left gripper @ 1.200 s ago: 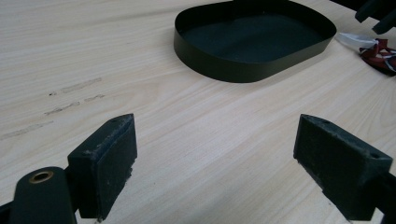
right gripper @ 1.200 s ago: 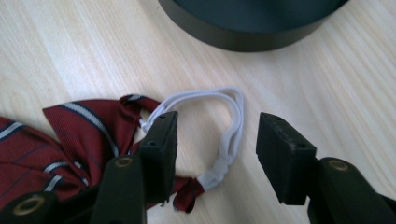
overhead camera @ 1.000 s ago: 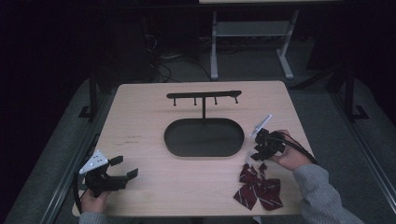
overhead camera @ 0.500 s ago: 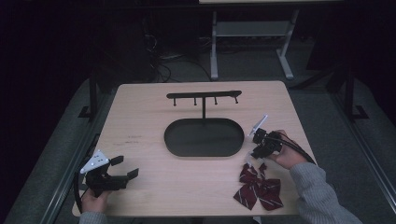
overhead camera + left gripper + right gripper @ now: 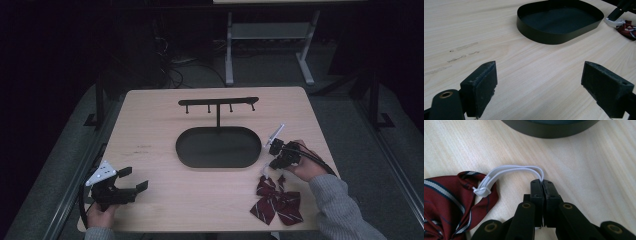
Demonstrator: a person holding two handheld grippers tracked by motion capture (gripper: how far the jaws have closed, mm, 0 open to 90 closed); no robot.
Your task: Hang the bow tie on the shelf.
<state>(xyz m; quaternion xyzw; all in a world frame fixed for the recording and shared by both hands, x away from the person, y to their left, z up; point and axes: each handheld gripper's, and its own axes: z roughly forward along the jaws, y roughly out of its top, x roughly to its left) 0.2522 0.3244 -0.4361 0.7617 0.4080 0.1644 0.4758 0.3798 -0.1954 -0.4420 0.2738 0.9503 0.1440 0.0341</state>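
A dark red striped bow tie [image 5: 277,205] [image 5: 446,202] lies flat on the table near its front right corner. Its white elastic loop [image 5: 516,168] runs from the knot to my right gripper [image 5: 541,181] [image 5: 272,162]. That gripper's jaws have just been closing and now pinch the loop's end between their tips. The right gripper sits just right of the black oval tray [image 5: 185,150] [image 5: 544,37]. My left gripper [image 5: 134,178] [image 5: 539,75] rests at the front left of the table, open, with bare wood between its pads.
A black stand with a bar of several hooks [image 5: 218,102] rises behind the tray. The tray's wall [image 5: 549,130] is close ahead of the right gripper. Light wood tabletop [image 5: 150,125] stretches between the left gripper and the tray. Dark floor surrounds the table.
My right gripper has edged slightly left, toward the tray and the bow tie's loop. The left gripper and the bow tie have stayed put.
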